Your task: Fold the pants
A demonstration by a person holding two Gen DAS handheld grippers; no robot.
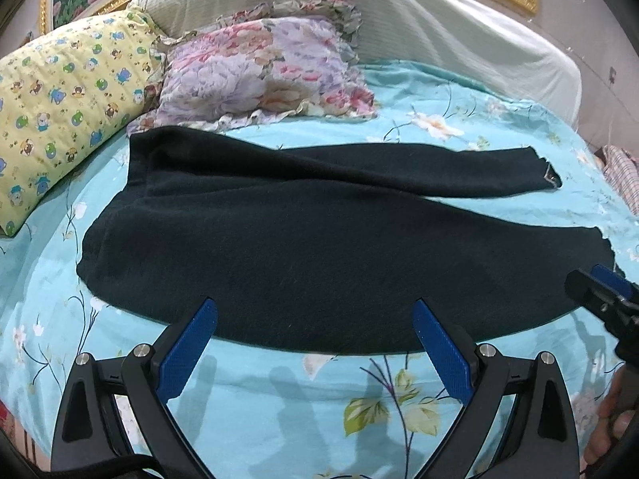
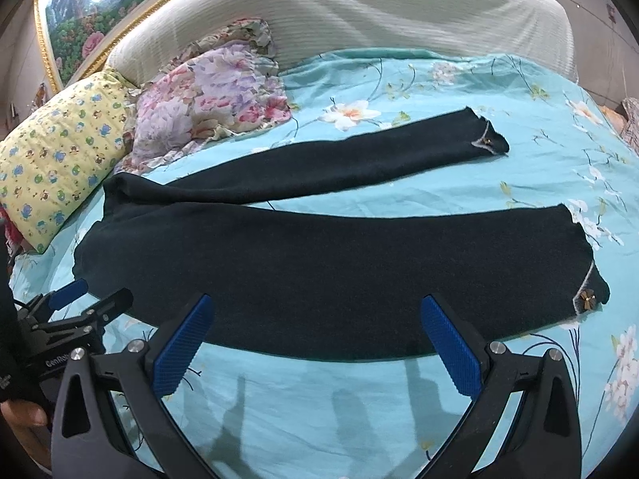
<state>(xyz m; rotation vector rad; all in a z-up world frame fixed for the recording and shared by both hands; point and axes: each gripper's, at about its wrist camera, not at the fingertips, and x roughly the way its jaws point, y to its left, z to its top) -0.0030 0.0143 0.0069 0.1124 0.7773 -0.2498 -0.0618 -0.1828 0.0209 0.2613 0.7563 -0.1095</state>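
Observation:
Dark, near-black pants [image 1: 303, 239] [image 2: 327, 267] lie spread flat on the blue floral bedsheet [image 1: 279, 407], waist at the left, both legs running right and splayed apart. Each cuff carries a small gold ornament [image 2: 588, 300]. My left gripper [image 1: 315, 319] hovers open at the near edge of the near leg, nothing between its blue pads. My right gripper [image 2: 317, 315] is open too, over the same near edge further right, empty. The right gripper's tip [image 1: 603, 291] shows at the left view's right edge; the left gripper [image 2: 88, 299] shows at the right view's left.
A yellow cartoon-print pillow [image 1: 60, 119] and a floral ruffled pillow [image 1: 263, 68] sit at the far left by the waist. A white padded headboard [image 1: 399, 12] runs behind. Checked cloth [image 1: 623, 175] lies at the far right. A hand [image 1: 611, 427] holds the right gripper.

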